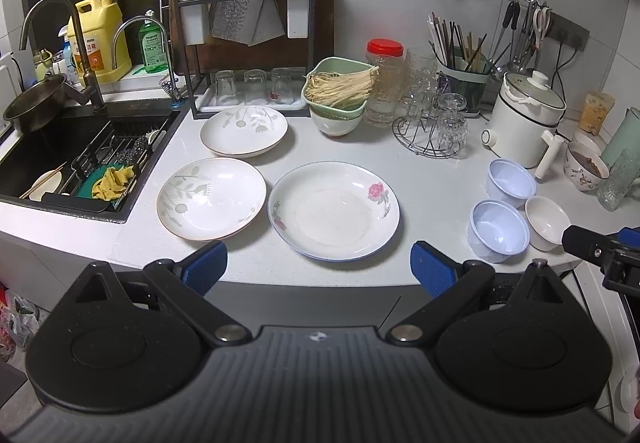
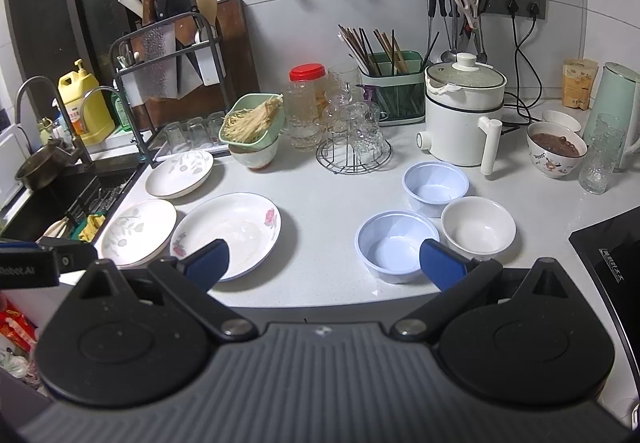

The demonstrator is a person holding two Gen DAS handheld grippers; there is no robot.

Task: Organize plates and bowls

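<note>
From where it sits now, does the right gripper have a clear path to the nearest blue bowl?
Probably yes. The right gripper is open and empty, and the near blue bowl sits just ahead beside its right finger. Nothing lies between them; only the white bowl crowds its right side.

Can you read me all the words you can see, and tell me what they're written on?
"Robot.AI" (start cut off): left claw body, seen by the right camera.
Yellow jug: red label, too blurred.
Green bottle: too small.
Black cooktop: white print, unreadable.
Yellow packet: too blurred.
</note>
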